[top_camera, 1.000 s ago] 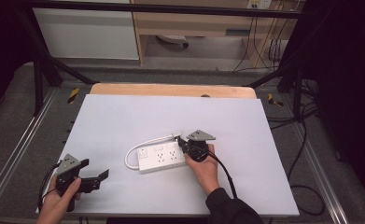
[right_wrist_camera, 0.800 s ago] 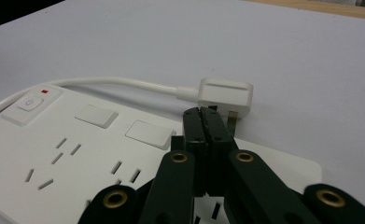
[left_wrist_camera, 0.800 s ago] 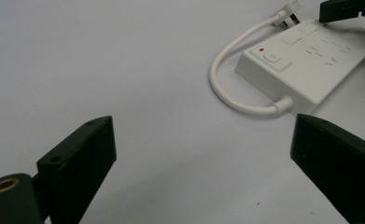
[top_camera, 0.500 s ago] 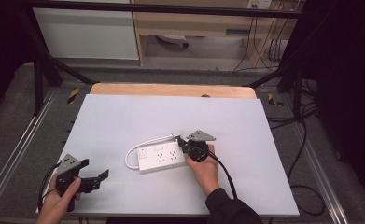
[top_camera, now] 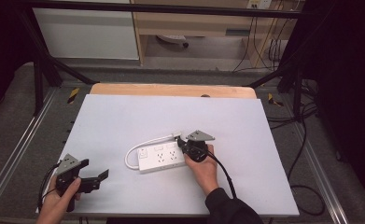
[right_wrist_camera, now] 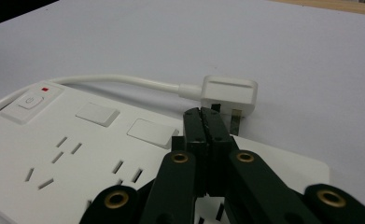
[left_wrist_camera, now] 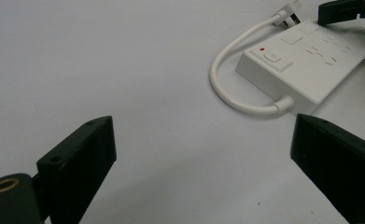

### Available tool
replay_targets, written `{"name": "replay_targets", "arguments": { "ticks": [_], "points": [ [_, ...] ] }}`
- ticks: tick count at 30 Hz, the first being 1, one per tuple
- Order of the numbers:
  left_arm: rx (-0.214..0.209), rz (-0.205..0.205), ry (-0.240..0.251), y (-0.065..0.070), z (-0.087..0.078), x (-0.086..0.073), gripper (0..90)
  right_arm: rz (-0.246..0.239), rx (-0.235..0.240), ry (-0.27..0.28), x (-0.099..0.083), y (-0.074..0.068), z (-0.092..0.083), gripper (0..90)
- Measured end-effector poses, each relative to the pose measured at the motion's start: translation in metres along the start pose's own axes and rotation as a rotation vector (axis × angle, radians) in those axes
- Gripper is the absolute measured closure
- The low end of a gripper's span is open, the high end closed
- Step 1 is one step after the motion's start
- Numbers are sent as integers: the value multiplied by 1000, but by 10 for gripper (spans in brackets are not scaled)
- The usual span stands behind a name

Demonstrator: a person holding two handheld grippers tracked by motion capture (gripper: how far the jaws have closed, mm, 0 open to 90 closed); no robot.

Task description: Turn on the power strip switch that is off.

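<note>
A white power strip (top_camera: 161, 157) lies on the white table (top_camera: 124, 116), and its short cable (top_camera: 132, 154) loops round to a white plug (top_camera: 176, 136) lying beside its far right corner. My right gripper (top_camera: 182, 143) hangs over the strip's right end with its jaws shut and nothing between them. In the right gripper view its tips (right_wrist_camera: 203, 114) sit just short of the plug (right_wrist_camera: 229, 95), above the strip (right_wrist_camera: 77, 154). My left gripper (top_camera: 95, 169) is open near the front left corner, well apart from the strip (left_wrist_camera: 311, 65). Bare table shows between the left gripper's (left_wrist_camera: 203, 123) jaws.
A wooden strip (top_camera: 171, 89) borders the table's far edge. Metal frame rails (top_camera: 26, 135) run along both sides, and cables (top_camera: 301, 140) trail on the floor at the right. A cabinet and shelf stand behind the table.
</note>
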State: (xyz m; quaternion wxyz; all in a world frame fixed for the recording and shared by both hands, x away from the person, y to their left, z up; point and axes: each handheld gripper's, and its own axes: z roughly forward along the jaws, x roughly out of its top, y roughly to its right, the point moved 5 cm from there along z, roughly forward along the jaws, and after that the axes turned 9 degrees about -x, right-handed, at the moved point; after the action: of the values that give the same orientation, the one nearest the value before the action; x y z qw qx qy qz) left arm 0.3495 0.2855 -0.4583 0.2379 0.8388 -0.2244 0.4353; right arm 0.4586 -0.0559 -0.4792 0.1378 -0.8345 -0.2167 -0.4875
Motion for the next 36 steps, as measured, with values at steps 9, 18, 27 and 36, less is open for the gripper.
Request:
{"name": "replay_targets", "arguments": {
  "ticks": [9, 18, 27, 36],
  "points": [
    [2, 2, 3, 0, 0, 0, 71, -3, 8, 9, 5, -2, -2, 900],
    [3, 0, 1, 0, 0, 0, 71, 8, 14, 16, 11, 1, -5, 900],
    [3, 2, -2, 0, 0, 0, 71, 14, 14, 25, 19, 5, -11, 897],
    [5, 1, -4, -1, 0, -1, 71, 14, 21, 31, 25, 10, -15, 839]
  ]
}}
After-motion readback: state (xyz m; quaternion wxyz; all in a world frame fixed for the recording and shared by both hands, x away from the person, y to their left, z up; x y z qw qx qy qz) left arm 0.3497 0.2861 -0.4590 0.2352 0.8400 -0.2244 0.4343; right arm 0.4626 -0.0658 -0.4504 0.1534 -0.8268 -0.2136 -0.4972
